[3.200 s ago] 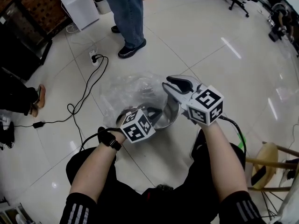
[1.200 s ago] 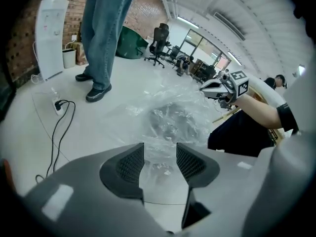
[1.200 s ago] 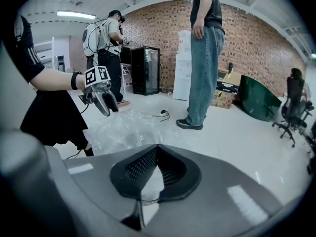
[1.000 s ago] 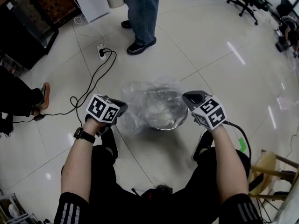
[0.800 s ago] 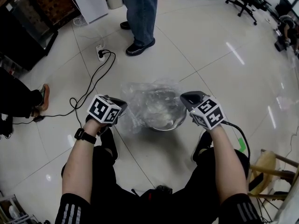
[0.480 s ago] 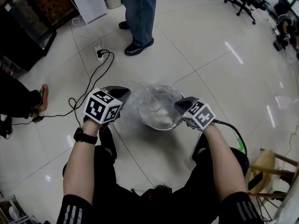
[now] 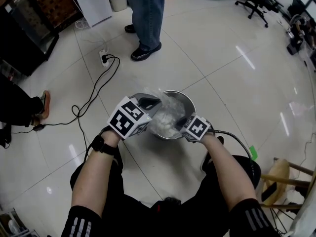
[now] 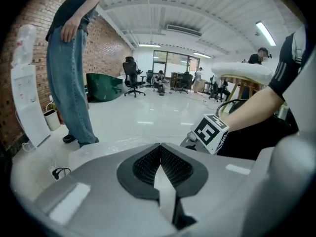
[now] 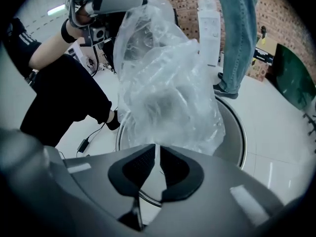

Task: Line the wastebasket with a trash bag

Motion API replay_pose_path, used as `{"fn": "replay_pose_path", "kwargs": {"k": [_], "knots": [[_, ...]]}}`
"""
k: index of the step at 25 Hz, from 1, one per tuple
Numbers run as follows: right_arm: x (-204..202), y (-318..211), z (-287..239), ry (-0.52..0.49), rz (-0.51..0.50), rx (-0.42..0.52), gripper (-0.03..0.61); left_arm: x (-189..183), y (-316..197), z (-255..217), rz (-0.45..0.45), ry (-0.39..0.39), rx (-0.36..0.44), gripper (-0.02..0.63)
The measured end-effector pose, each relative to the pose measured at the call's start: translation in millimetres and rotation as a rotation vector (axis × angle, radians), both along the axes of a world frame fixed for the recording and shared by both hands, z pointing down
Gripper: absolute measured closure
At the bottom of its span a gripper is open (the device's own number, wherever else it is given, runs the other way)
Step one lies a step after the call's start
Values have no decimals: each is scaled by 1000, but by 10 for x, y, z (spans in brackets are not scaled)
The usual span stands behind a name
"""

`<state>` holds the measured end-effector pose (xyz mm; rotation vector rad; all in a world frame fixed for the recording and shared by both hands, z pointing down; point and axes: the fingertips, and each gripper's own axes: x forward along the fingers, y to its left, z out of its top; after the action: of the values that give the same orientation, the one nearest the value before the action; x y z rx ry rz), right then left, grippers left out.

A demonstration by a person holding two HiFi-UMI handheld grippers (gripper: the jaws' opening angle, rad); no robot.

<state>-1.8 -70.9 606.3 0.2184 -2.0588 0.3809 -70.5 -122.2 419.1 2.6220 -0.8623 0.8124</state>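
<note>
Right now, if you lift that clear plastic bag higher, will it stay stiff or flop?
Probably floppy: the clear plastic trash bag hangs crumpled from the left gripper above the round metal wastebasket. Likely very light, being thin see-through film. Perhaps slippery; it looks glossy.

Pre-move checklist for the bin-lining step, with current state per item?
1. Left hand-held gripper shut on clear plastic trash bag: ok.
2. Right hand-held gripper gripping bag: not ok; jaws opening, nothing clearly between them.
3. Bag hanging over round shiny metal wastebasket: ok.
4. Bag mouth spread over rim: not ok; bag bunched.
5. Wastebasket upright: ok.
6. Bystander in blue jeans apart from wastebasket: ok.
</note>
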Motion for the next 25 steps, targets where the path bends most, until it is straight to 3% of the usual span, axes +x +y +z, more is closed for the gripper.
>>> {"fn": "replay_pose_path", "kwargs": {"k": [3,10,18,25], "knots": [[-23,9,-86,11,-33,41,466,179,59,104,53,-21,-2,614],[225,-60,-400,-19,-25,38,419,442,82,266,108,-46,-21,614],[510,-147,-900,-90,-38,-14,393,695,103,396,156,-67,-23,614],[505,-419,-966,-128,37,76,394,644,60,362,140,-68,-14,614]]}}
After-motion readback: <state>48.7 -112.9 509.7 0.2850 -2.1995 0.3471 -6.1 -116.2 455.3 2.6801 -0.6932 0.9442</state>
